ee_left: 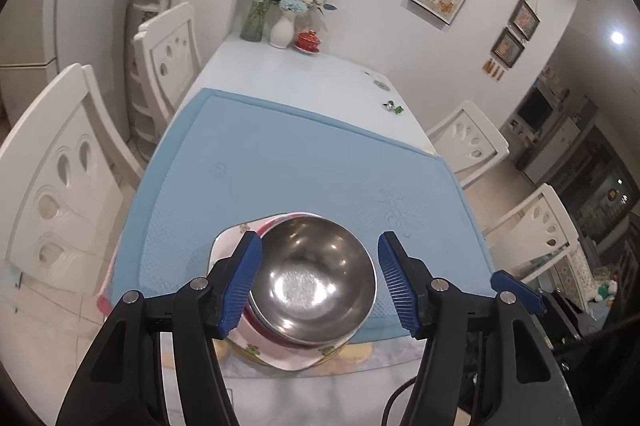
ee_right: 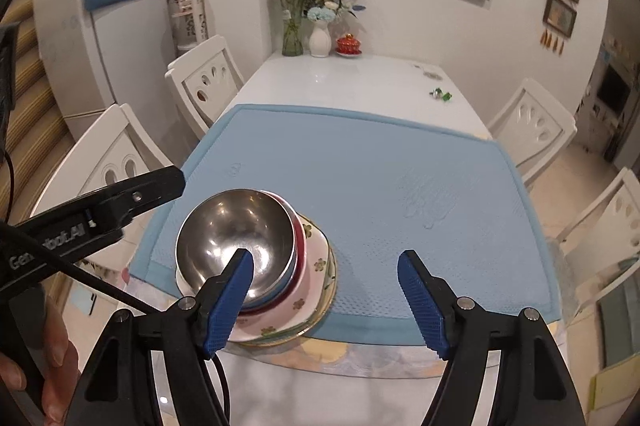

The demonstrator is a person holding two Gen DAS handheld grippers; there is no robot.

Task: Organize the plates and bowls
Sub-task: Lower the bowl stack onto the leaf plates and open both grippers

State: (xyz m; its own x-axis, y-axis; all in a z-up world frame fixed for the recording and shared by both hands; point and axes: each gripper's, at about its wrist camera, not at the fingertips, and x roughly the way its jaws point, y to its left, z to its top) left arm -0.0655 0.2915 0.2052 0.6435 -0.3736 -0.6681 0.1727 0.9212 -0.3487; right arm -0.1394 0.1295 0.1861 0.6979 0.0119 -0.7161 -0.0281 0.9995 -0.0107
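The left gripper (ee_left: 320,282) stands spread with the steel bowl (ee_left: 314,278) between its blue pads, neither pad clearly pressing it. The right gripper (ee_right: 326,300) is spread over bare blue mat (ee_right: 360,161), pinching nothing. The bowl tops a stack at the mat's near edge. Only the right wrist view shows the plates (ee_right: 320,266) fanned beneath and a hand (ee_right: 52,382) bottom left.
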